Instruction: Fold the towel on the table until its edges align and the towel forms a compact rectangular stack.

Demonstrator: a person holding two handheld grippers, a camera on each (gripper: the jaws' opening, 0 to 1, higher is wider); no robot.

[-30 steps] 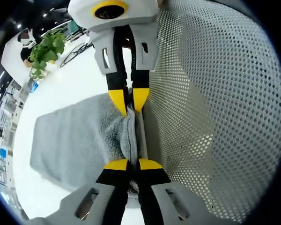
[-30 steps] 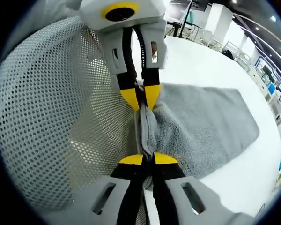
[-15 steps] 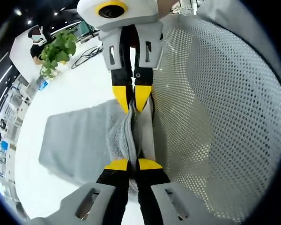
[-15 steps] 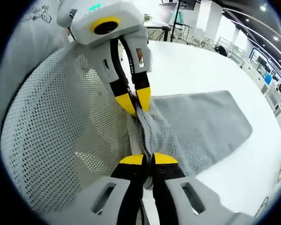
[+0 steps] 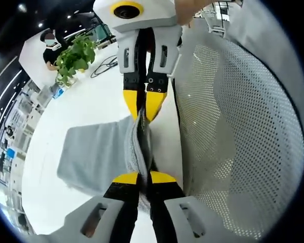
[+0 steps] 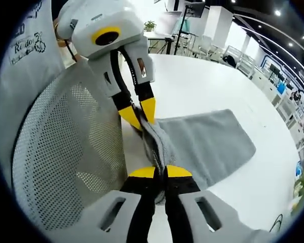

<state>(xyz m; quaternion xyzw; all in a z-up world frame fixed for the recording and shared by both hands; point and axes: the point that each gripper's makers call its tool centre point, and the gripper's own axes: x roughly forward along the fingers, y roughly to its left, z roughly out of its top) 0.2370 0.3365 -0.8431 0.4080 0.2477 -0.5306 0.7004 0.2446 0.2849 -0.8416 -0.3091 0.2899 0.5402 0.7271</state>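
Observation:
A grey towel lies partly on the white table, with one edge bunched and lifted between the two grippers. At the bottom of the left gripper view, my left gripper is shut on that edge. My right gripper comes down from the top, shut on the same edge farther along. In the right gripper view the right gripper pinches the towel at the bottom, and the left gripper holds it at upper left. The rest of the towel spreads flat on the table.
A white mesh chair back stands close beside the held edge, also as a mesh chair back in the right gripper view. A potted plant and cables sit at the table's far side. Office desks and chairs lie beyond.
Both cameras have risen away from the table, so the towel looks smaller. Both grippers stay shut on the bunched edge, which is lifted higher with more table showing.

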